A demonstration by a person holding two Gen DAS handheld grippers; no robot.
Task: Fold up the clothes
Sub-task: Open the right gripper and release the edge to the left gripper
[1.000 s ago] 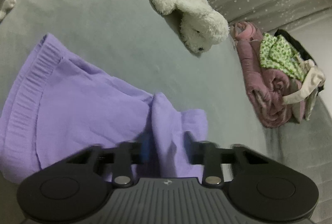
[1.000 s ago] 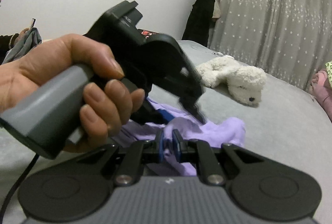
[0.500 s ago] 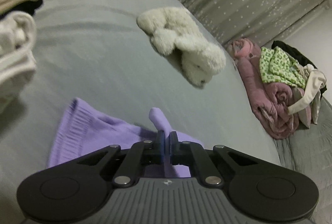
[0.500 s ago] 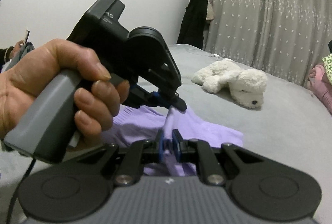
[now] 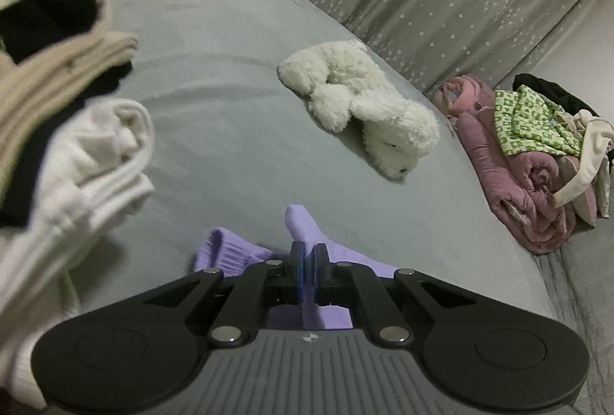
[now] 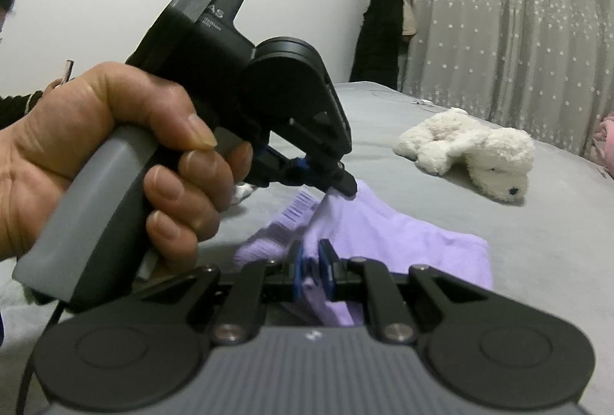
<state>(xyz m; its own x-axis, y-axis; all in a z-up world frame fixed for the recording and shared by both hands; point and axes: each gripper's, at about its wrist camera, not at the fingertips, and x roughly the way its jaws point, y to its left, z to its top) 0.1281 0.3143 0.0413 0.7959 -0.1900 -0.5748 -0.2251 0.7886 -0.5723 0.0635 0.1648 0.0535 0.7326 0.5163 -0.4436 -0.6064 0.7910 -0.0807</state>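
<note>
Right wrist view: the right hand-held gripper (image 6: 314,263) is pinched on a fold of the purple garment (image 6: 387,238), and the left hand-held gripper (image 6: 341,184), gripped by a hand (image 6: 103,161), is clamped on another point just beyond it, left and farther up. The garment lies bunched on the grey bed (image 6: 518,246), stretching right and away from both. The left housing's lettering reads only "AS"; the smaller print is illegible.

only "as" reads on the left claw (image 6: 341,184) housing; smaller print blurred.

Black tool (image 6: 314,267), blue pads, grey ribbed housing, silver screws
</note>
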